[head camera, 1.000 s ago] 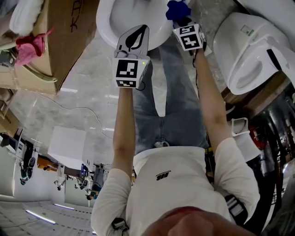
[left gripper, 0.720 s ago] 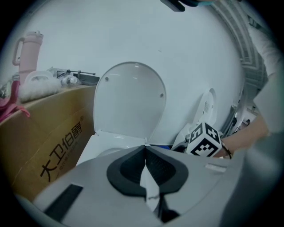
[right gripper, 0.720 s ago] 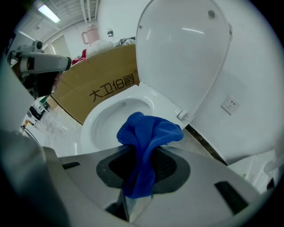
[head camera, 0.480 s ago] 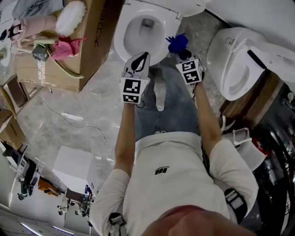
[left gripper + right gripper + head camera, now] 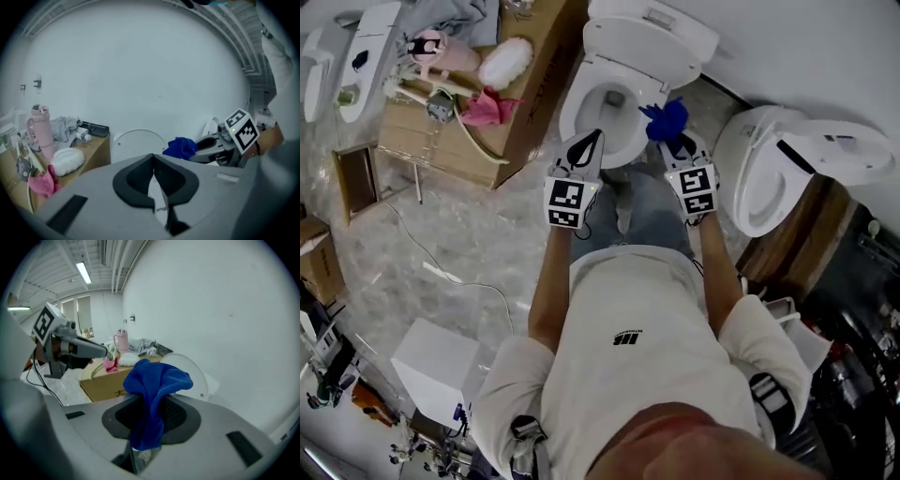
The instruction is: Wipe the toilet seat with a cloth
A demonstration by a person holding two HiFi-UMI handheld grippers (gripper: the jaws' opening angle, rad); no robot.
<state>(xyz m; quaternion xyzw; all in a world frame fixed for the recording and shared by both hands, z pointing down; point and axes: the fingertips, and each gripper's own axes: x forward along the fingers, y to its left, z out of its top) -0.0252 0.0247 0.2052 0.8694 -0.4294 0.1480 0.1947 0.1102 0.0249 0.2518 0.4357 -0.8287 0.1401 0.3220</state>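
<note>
A white toilet (image 5: 577,111) stands in front of me in the head view, its lid (image 5: 652,39) raised against the wall. My right gripper (image 5: 675,142) is shut on a blue cloth (image 5: 667,117), which hangs over the near right part of the seat rim. In the right gripper view the blue cloth (image 5: 157,385) bunches up out of that gripper (image 5: 152,401). My left gripper (image 5: 589,142) hovers at the rim's near left, shut, with nothing in it. Its jaws meet in the left gripper view, where the left gripper (image 5: 153,157), the cloth (image 5: 180,147) and the lid (image 5: 136,145) show.
A cardboard box (image 5: 539,70) stands close to the toilet's left, with a pink rag (image 5: 486,110), a white fluffy thing (image 5: 506,64) and a pink bottle (image 5: 41,131) on it. A second white toilet (image 5: 769,169) stands at the right. A cable (image 5: 441,272) lies on the marble floor.
The head view has tilted up, so the whole toilet and its lid now show. Both grippers sit nearer the bowl's front rim. The right gripper still holds the cloth.
</note>
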